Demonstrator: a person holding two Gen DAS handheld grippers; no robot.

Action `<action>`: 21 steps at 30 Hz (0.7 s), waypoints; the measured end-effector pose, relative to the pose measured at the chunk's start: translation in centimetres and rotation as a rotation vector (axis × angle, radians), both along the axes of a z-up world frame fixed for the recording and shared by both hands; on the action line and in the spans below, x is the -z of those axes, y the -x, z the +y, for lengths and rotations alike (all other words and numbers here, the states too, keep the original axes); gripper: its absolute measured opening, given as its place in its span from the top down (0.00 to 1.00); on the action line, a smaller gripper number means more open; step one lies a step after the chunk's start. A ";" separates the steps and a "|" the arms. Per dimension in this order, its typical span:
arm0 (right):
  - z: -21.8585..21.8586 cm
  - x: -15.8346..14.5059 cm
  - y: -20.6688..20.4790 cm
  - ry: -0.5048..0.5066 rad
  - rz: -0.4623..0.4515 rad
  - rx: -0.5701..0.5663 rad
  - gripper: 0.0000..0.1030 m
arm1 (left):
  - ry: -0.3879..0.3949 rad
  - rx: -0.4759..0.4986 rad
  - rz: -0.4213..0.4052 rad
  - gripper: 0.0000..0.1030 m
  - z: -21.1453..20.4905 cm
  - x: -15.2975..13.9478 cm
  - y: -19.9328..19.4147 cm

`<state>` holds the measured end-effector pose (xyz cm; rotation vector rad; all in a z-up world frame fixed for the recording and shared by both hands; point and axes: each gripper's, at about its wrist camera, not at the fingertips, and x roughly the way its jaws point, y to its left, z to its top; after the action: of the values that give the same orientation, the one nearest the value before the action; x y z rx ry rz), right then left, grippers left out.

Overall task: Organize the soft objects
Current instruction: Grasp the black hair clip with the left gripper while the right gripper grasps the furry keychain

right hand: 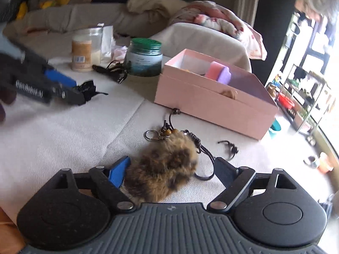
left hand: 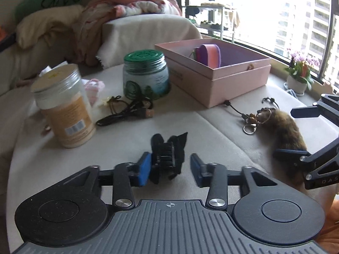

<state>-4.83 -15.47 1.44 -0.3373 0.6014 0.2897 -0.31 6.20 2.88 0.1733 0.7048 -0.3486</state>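
Note:
A black hair clip with fabric (left hand: 167,156) lies on the beige cushion between my left gripper's (left hand: 170,169) open blue-padded fingers, against the left pad. A brown furry keychain (right hand: 163,169) with rings and cords lies between my right gripper's (right hand: 172,172) open fingers; it also shows in the left wrist view (left hand: 288,131). An open pink box (left hand: 214,72) holds a pink and purple sponge (left hand: 208,55); the box (right hand: 214,97) stands beyond the keychain. The left gripper (right hand: 72,91) appears at the left of the right wrist view.
A clear jar with orange label (left hand: 63,108), a green-lidded jar (left hand: 146,74) and a black cable (left hand: 127,114) stand at the back left. Blankets (left hand: 131,6) lie on the sofa behind. A flower pot (left hand: 298,74) sits by the window.

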 end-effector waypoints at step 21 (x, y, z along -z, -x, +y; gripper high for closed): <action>-2.4 0.7 -2.1 -0.186 0.118 0.084 0.00 | 0.072 -0.076 0.038 0.56 0.7 1.0 -2.0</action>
<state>-2.77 -17.83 0.79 -0.1157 0.6968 0.2838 1.73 6.94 1.92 0.0715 0.7336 -0.3053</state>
